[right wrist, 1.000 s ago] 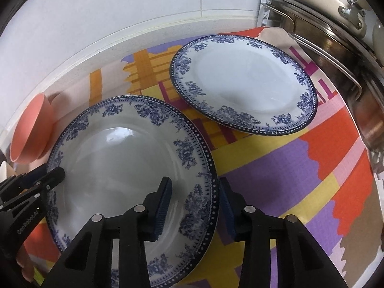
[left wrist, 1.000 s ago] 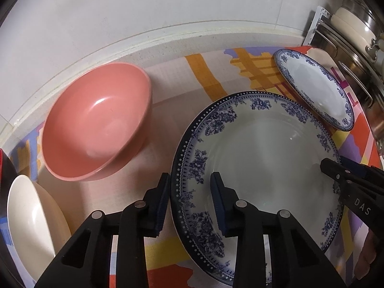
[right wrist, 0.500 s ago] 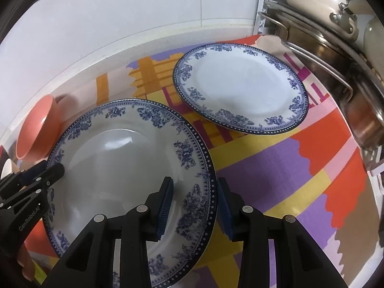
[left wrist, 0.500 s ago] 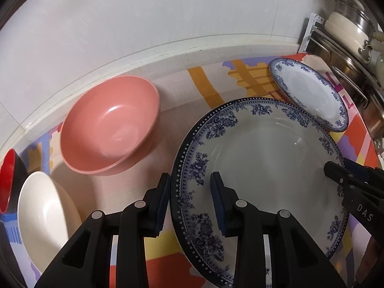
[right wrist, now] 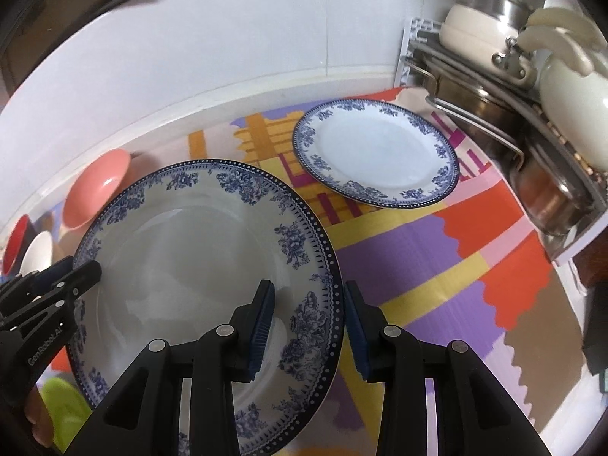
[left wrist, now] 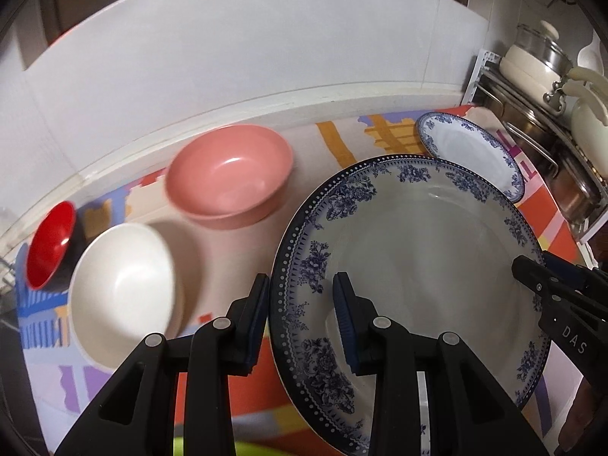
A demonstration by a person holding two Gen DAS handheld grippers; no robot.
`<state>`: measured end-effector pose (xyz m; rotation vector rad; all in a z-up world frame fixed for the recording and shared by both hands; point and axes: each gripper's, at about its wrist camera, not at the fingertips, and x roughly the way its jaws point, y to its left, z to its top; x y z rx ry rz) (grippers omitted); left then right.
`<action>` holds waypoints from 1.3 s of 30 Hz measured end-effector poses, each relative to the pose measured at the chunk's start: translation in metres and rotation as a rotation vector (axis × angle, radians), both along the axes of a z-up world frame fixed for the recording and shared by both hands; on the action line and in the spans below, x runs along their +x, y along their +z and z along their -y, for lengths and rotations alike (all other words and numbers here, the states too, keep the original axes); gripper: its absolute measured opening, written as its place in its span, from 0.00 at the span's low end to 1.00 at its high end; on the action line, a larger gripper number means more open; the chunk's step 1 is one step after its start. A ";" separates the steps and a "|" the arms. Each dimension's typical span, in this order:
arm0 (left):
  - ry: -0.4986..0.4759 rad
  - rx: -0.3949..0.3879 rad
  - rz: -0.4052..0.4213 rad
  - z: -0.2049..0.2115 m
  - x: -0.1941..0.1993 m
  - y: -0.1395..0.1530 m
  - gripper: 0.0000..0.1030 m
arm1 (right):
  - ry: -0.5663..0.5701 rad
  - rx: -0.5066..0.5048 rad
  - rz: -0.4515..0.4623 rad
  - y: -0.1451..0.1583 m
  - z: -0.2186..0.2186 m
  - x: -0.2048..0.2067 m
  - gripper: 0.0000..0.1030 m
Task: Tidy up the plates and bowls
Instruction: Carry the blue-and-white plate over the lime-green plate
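Observation:
A large blue-and-white floral plate (left wrist: 418, 266) is held up above the counter by both grippers. My left gripper (left wrist: 302, 317) is shut on its left rim; it also shows in the right wrist view (right wrist: 81, 271). My right gripper (right wrist: 309, 317) is shut on the plate's (right wrist: 197, 258) right rim; it also shows in the left wrist view (left wrist: 532, 266). A smaller blue-and-white plate (right wrist: 374, 155) lies flat on the colourful mat beyond, also in the left wrist view (left wrist: 471, 152). A pink bowl (left wrist: 228, 182), a white bowl (left wrist: 121, 292) and a red bowl (left wrist: 49, 243) sit to the left.
A metal rack (right wrist: 532, 159) with pots and a cream kettle (right wrist: 570, 114) stands at the right. A white tiled wall (left wrist: 266, 38) runs behind the counter. The colourful mat (right wrist: 437, 266) covers the counter. A lime-green object (right wrist: 60, 410) lies at the lower left.
Both grippers have risen and pulled back with the large plate, so the counter looks farther away. The white and red bowls have come into fuller view on the left.

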<state>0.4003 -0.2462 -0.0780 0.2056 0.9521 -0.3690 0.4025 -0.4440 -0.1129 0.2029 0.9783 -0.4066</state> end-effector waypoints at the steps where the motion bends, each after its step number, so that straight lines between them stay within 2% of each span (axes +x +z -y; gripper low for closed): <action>1: 0.007 0.000 0.002 -0.005 -0.005 0.003 0.33 | 0.005 -0.002 0.003 0.003 -0.003 -0.003 0.37; 12: 0.057 0.005 0.020 -0.065 -0.044 0.022 0.33 | 0.060 -0.001 0.023 0.023 -0.053 -0.035 0.37; 23: 0.083 0.010 0.022 -0.129 -0.080 0.027 0.33 | 0.092 -0.004 0.023 0.031 -0.116 -0.062 0.37; 39: 0.044 0.067 -0.034 -0.190 -0.114 0.004 0.34 | 0.107 0.042 -0.050 0.012 -0.188 -0.084 0.37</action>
